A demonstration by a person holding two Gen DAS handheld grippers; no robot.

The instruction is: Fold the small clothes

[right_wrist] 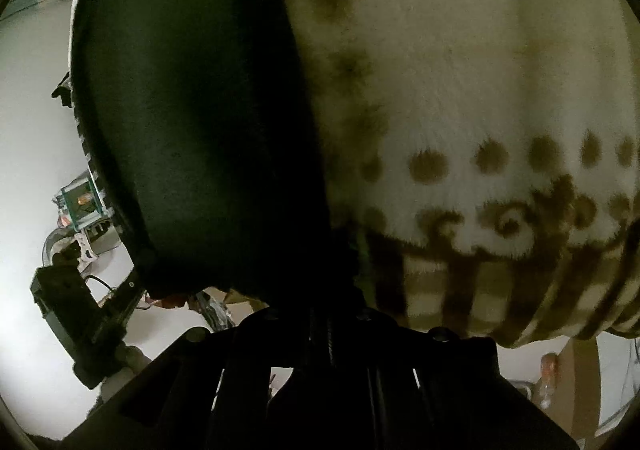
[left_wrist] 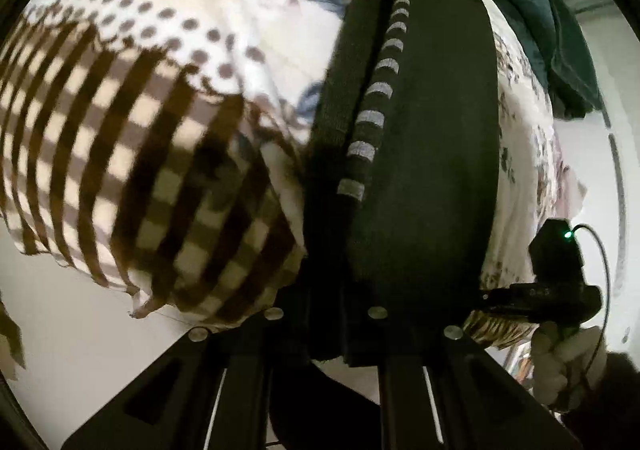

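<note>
Both grippers point steeply down with fingers closed. The left gripper (left_wrist: 340, 282) pinches dark cloth (left_wrist: 432, 130); the right gripper (right_wrist: 340, 290) pinches the same. A gloved hand (left_wrist: 568, 366) holds the right gripper's handle.

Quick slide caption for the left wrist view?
Left tongs shut on a dark garment, brown checked cloth beside it.

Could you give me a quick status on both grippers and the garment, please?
Left gripper shut on the black garment. Right gripper shut on it too. Brown-checked cream blanket close behind; nothing blocking.
</note>
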